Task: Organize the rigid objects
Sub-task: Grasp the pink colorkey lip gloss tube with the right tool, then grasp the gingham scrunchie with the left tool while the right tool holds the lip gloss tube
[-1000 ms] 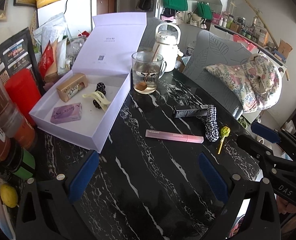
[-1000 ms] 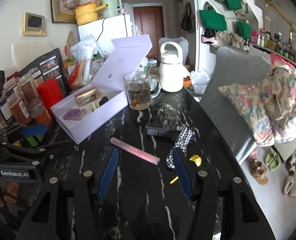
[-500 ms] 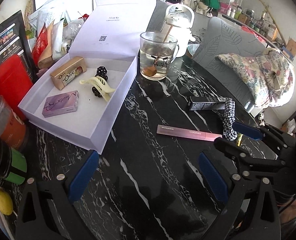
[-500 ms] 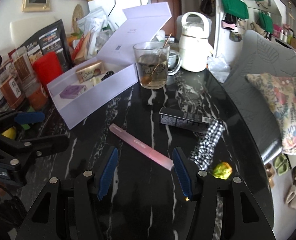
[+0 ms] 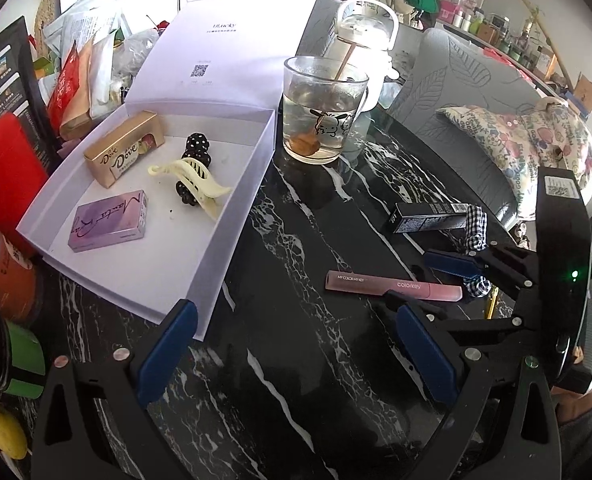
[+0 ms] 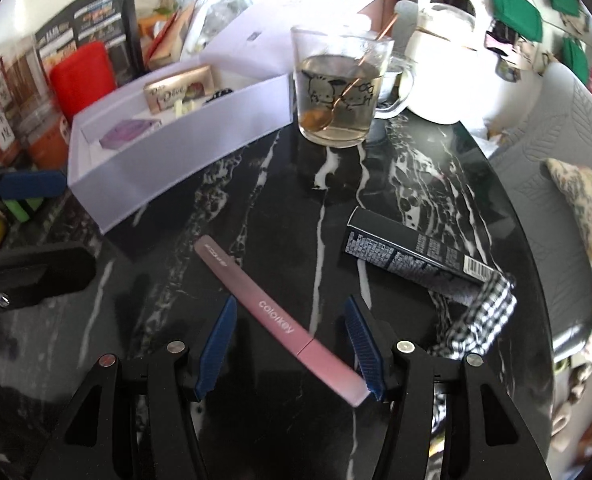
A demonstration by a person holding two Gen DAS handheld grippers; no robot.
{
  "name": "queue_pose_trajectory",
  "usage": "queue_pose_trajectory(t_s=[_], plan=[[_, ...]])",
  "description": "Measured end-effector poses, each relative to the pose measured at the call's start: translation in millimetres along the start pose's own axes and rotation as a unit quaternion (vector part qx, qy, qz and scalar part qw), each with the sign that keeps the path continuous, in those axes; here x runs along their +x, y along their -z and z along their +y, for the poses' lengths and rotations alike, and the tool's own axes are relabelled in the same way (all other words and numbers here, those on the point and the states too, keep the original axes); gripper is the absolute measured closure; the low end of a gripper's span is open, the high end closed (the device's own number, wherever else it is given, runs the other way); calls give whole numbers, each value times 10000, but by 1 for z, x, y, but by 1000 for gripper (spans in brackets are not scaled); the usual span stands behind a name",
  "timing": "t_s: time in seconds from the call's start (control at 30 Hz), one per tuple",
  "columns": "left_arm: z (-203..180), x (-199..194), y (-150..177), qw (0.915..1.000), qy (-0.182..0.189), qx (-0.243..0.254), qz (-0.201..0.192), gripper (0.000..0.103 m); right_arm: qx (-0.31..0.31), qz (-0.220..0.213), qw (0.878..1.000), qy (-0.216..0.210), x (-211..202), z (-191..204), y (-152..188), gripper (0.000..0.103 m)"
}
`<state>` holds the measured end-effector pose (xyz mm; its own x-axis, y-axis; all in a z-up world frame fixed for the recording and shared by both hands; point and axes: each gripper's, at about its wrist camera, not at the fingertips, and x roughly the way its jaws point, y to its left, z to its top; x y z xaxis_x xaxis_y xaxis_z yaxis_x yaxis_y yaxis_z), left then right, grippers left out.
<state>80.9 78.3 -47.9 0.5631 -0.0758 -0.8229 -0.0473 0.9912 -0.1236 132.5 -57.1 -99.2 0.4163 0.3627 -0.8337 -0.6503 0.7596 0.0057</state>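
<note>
Boxes: three in white tray (image 5: pixel 231 240), two on table (image 5: pixel 296 380).

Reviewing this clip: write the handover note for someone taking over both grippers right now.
Right gripper: open, straddling the pink Colorkey tube on the black marble table, not yet closed on it.
Left gripper: open, empty, hovering near the white box.
Already in the box: Dove box, purple box, cream hair clip.
Still on the table: pink tube, black carton, checkered scrunchie.
Probable next: grip the tube and move it to the box.
</note>
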Motion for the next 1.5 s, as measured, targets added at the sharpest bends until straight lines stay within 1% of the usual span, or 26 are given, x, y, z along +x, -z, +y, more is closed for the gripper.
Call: queue_pose_trajectory(t_s=[0.07,0.1,0.17,0.2,0.27,0.33,0.4,0.6,0.8,0.97,1.23,1.4,1.5], plan=[[0,2,-1,10000,11,-18,14,2,-60,107,9999,-76,6,1,0,48],[0,2,-2,10000,8,-26,17,2,-128,98,9999,-30,5,2,0,51],[0,2,-2,10000,-7,-38,13,2,-299,93,9995,-89,4,7,1,61],[0,2,-2,10000,0,-48,11,2,-332,86,9993,-115,3,9,1,69],[-2,1,-1,10000,1,-58,1,2,-443,10,9990,-77,3,13,4,72],[-4,0,-1,10000,-1,-56,2,2,-515,-38,9985,-168,0,19,8,82],[-6,0,0,10000,7,-67,13,2,-480,-97,9987,-130,-4,20,12,90],[-16,-4,3,9999,39,-89,-48,2,-69,-320,9993,-203,-29,4,27,90],[-36,0,5,9999,27,43,-99,2,216,-512,9985,-18,-60,-15,43,90],[-56,11,7,9995,319,49,-15,2,555,-570,9967,188,-82,-41,59,90],[-102,29,5,9972,675,319,95,2,1118,-562,9907,528,-101,-80,84,90],[-125,41,1,9957,767,497,121,2,1375,-528,9871,632,-103,-98,95,90],[-139,54,-1,9950,750,634,164,2,1460,-484,9860,642,-102,-105,102,90]])
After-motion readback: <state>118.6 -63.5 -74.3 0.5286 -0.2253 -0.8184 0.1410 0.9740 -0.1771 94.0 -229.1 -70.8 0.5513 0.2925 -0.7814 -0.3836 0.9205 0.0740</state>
